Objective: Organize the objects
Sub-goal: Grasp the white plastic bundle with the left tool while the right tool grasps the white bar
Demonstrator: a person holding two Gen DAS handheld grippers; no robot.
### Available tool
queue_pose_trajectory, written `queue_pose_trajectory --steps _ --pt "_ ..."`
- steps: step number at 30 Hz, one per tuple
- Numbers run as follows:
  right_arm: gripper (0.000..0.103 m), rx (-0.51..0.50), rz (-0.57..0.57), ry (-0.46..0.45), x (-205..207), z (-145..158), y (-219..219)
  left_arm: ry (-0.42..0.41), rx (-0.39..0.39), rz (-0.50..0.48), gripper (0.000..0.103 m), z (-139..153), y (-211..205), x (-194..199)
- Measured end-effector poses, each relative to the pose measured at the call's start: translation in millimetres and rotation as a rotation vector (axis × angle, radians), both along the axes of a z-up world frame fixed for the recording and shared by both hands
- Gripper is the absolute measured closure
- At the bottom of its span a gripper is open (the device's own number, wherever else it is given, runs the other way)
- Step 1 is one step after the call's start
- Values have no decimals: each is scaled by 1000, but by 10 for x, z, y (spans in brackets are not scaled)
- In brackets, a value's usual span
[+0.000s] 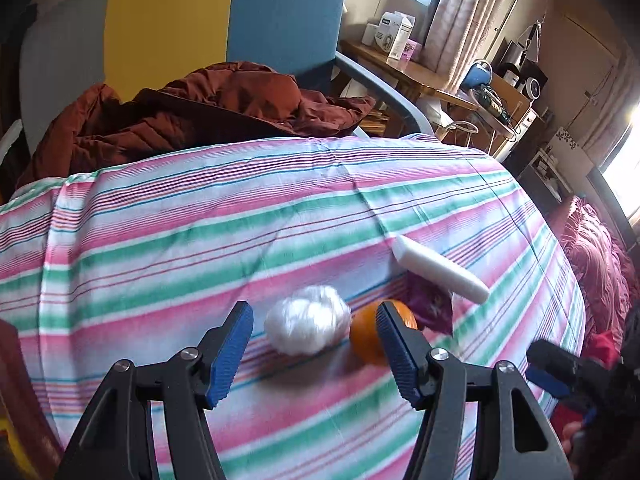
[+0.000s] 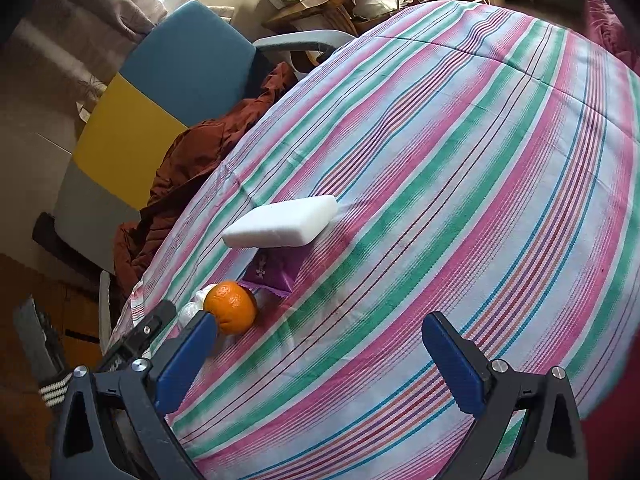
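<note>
On the striped cloth (image 1: pixel 240 216) lie a crumpled white plastic ball (image 1: pixel 306 322), an orange (image 1: pixel 366 340), a purple packet (image 1: pixel 430 304) and a white foam block (image 1: pixel 438 268). My left gripper (image 1: pixel 314 316) stands open just short of the white ball, with the orange behind its right finger. In the right wrist view the orange (image 2: pixel 231 307) sits left of centre, the white ball (image 2: pixel 192 308) behind it, the purple packet (image 2: pixel 274 270) beyond, and the foam block (image 2: pixel 282 222) resting partly on the packet. My right gripper (image 2: pixel 320 326) is open and holds nothing.
A rust-brown jacket (image 1: pixel 192 112) lies on a chair with a blue and yellow back (image 1: pixel 224 20) at the cloth's far edge. A wooden desk (image 1: pixel 404 68) with boxes stands beyond. Pink bedding (image 1: pixel 596 248) lies to the right. The other gripper (image 1: pixel 560 364) shows at lower right.
</note>
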State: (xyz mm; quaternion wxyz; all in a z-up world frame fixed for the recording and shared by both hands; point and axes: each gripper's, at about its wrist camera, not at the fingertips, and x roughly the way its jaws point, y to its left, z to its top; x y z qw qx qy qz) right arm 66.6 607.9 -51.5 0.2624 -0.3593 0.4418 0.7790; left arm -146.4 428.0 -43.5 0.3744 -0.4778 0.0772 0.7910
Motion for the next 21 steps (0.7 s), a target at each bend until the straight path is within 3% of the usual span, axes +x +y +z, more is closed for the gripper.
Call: queue_pose_trajectory --steps 6,9,11,16,21 --pt "0 15 19 -19 -42 -17 -13 -70 -30 -27 39 -263 273 -182" --pt "0 19 24 -35 -55 -29 -14 -120 -78 -9 54 -486 292 -267" --pt "0 24 27 -44 -71 -37 -13 -76 -75 -9 64 -499 231 -231" --pt "0 53 48 -61 -111 -23 -40 -10 -101 -45 67 -480 68 -13" --pt "0 82 76 -84 -159 -19 -91 1 -84 -17 67 -450 -232 181"
